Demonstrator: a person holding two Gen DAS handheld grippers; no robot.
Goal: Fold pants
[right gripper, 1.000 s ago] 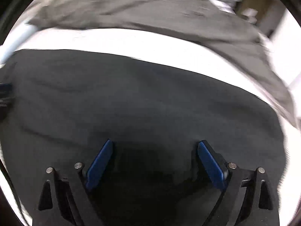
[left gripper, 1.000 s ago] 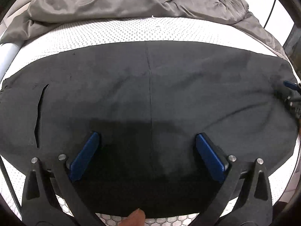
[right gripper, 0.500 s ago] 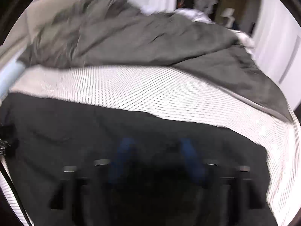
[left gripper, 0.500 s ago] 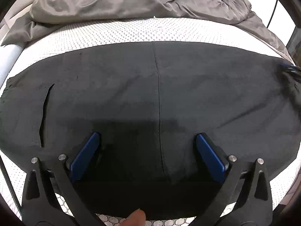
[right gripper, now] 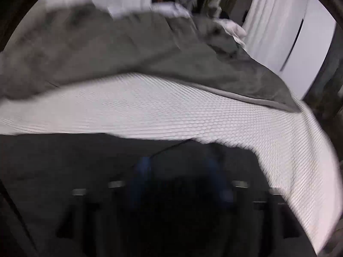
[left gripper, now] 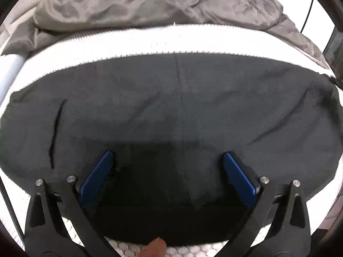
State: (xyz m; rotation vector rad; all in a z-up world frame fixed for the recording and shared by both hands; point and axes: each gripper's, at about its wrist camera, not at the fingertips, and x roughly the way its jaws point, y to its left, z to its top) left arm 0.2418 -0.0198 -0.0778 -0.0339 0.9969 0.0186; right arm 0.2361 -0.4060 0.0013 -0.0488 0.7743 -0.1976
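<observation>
We see the black pants [left gripper: 171, 111] lying flat across the white mattress [left gripper: 150, 40], in front of the grey blanket [left gripper: 150, 4]; our left gripper [left gripper: 167, 169] hangs over the near edge of the pants, its jaws spread and holding nothing; the right gripper [right gripper: 178, 175] is blurred above the far right corner of the pants, its jaws opening, with dark cloth perhaps between them; we cannot tell. We judge the fold is only starting; next both grippers must pinch one edge.
</observation>
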